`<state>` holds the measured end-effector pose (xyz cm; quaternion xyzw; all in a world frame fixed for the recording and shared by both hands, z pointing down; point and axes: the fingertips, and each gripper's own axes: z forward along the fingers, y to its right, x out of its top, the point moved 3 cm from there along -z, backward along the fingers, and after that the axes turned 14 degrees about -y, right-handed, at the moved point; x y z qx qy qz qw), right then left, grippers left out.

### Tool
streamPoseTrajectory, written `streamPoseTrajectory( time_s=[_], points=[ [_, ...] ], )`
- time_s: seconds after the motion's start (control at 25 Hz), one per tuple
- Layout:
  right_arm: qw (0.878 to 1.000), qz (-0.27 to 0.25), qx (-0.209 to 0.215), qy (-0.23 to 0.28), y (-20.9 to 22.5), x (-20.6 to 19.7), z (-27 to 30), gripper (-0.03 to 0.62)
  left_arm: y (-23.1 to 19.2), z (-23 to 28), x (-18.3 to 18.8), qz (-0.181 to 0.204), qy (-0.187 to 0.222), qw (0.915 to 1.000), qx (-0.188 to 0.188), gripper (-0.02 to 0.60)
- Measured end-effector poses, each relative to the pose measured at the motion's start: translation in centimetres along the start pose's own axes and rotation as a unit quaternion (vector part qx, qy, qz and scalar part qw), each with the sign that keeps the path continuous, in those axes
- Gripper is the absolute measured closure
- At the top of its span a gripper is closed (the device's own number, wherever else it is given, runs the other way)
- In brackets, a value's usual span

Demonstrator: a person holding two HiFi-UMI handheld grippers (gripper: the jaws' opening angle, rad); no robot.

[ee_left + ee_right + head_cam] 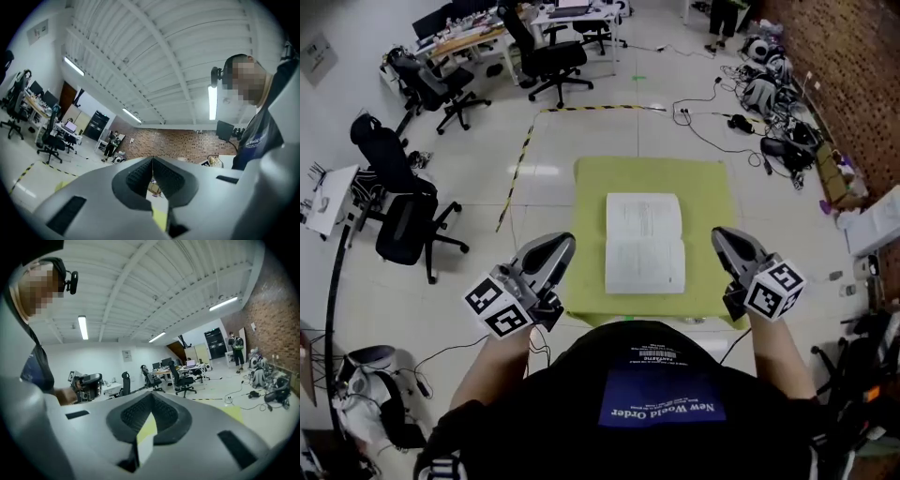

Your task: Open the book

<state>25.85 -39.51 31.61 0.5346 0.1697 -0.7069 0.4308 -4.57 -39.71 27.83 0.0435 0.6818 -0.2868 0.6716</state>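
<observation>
A white book (pixel 645 242) lies open, pages up, on a green mat (pixel 591 187) on the floor, seen in the head view. My left gripper (pixel 562 244) hangs in the air left of the mat's near corner, its jaws together with nothing between them (pixel 153 159). On the other side of the book, my right gripper (pixel 724 236) is held above the mat's right edge, its jaws likewise shut and empty (pixel 151 394). Both point roughly level across the room, well above the book. Neither touches the book.
Black office chairs (pixel 408 220) stand to the left and another (pixel 548 61) behind the mat. Yellow-black tape (pixel 520 159) marks the floor. Cables and gear (pixel 769 122) lie along the brick wall (pixel 862 84) at right. The person's dark shirt fills the lower head view.
</observation>
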Motion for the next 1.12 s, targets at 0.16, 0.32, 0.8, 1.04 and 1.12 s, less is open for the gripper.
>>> streamPoseTrajectory(
  time_s=[0.16,0.32,0.8,1.04,1.12],
  points=[
    [1.000,-0.007,0.011,0.000,-1.9,-1.6,-1.8,0.608,1.4,0.2,0.3,0.021,-0.003,0.9998,-0.004,0.574],
    [1.000,-0.019,0.007,0.001,-2.4,-2.2,-2.2,0.608,1.9,0.4,-0.6,0.013,-0.001,0.9998,-0.018,0.574],
    [0.997,-0.069,0.019,-0.007,-3.2,-0.6,-1.6,0.608,1.9,-0.3,-0.8,0.002,0.009,0.9999,-0.013,0.574],
    [0.997,-0.075,0.024,-0.008,-3.0,-0.3,-1.4,0.608,1.8,-0.7,-1.0,0.000,0.011,0.9999,-0.010,0.574],
    [0.997,-0.076,0.025,-0.007,-3.0,-0.2,-1.3,0.608,1.8,-0.6,-0.9,0.002,0.009,0.9999,-0.011,0.574]
  ],
)
